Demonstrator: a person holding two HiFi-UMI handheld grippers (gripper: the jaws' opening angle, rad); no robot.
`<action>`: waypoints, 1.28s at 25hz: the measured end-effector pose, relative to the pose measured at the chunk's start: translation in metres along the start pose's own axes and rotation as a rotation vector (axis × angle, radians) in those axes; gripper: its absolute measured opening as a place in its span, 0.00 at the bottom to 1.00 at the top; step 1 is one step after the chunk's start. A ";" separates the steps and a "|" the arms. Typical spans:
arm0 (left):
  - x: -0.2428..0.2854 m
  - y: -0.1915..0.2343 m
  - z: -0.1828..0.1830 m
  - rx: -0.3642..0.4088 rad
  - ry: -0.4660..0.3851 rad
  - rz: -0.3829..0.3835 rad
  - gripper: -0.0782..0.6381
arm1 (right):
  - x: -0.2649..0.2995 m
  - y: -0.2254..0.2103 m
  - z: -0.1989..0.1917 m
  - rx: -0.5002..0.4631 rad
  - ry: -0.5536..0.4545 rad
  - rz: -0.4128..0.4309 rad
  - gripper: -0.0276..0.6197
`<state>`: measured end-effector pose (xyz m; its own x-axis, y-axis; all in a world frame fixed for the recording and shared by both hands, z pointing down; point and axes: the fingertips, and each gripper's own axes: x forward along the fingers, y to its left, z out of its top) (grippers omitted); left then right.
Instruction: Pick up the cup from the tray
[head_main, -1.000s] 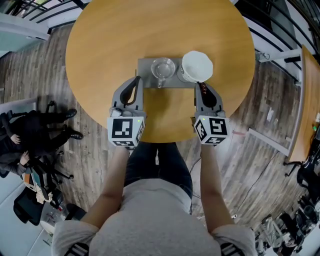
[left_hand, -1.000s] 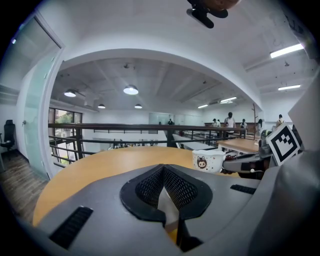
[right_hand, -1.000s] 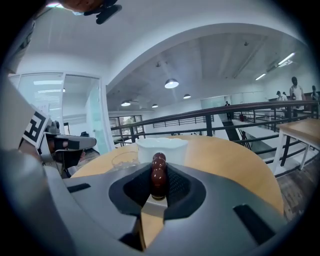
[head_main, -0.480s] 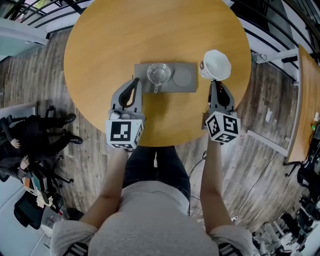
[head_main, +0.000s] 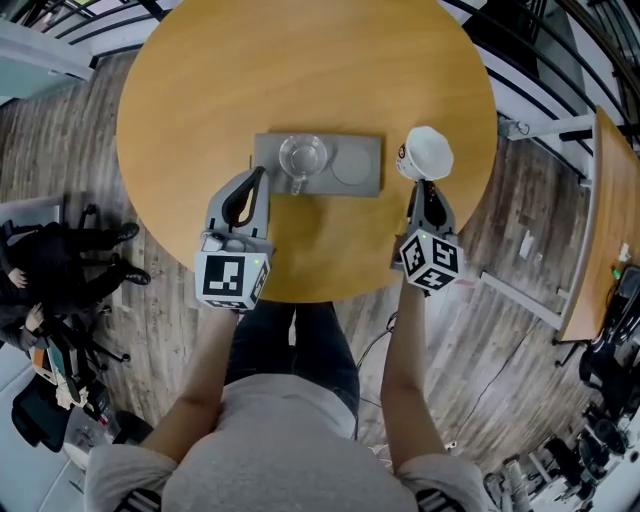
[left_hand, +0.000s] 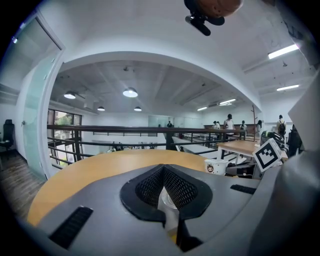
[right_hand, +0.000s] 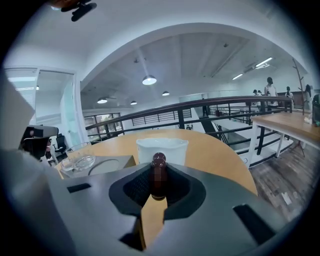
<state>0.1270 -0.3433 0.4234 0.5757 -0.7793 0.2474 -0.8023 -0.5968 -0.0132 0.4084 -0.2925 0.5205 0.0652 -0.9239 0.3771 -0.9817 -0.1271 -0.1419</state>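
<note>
You have the cup (head_main: 428, 150) clear of the tray (head_main: 368, 186). It sits in your right gripper (head_main: 424, 182), whose fingers are pinched almost together on the cup's near wall, just under the rim. The cup is just past the tray's right end, near the right edge of the table (head_main: 300, 60); I cannot tell whether its base touches the wood.

The lift itself looks done, and you are in the carry. Next, keep your wrist steady and the cup upright, because one thin pinch on the wall could let it swing.

It is a white, tapered cup with a thin rim and a small printed figure, and it is probably light. Your left gripper (head_main: 260, 176) is closed on nothing by the tray's near left corner. A clear glass (head_main: 302, 157) stands at the left end of the flat grey tray. The round recess (head_main: 352, 165) at its right end is bare.
</note>
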 end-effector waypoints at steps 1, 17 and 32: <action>0.001 -0.001 -0.001 0.000 0.001 0.001 0.12 | 0.002 -0.002 -0.002 -0.001 0.005 0.001 0.10; 0.005 -0.004 0.003 0.001 -0.010 0.011 0.12 | 0.008 0.000 -0.021 -0.109 0.011 -0.005 0.10; 0.001 0.000 -0.007 -0.016 0.007 0.019 0.12 | 0.009 0.004 -0.043 -0.202 0.051 -0.038 0.10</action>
<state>0.1264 -0.3427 0.4308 0.5595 -0.7889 0.2542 -0.8153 -0.5791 -0.0026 0.3971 -0.2864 0.5624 0.0988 -0.8998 0.4249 -0.9950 -0.0821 0.0577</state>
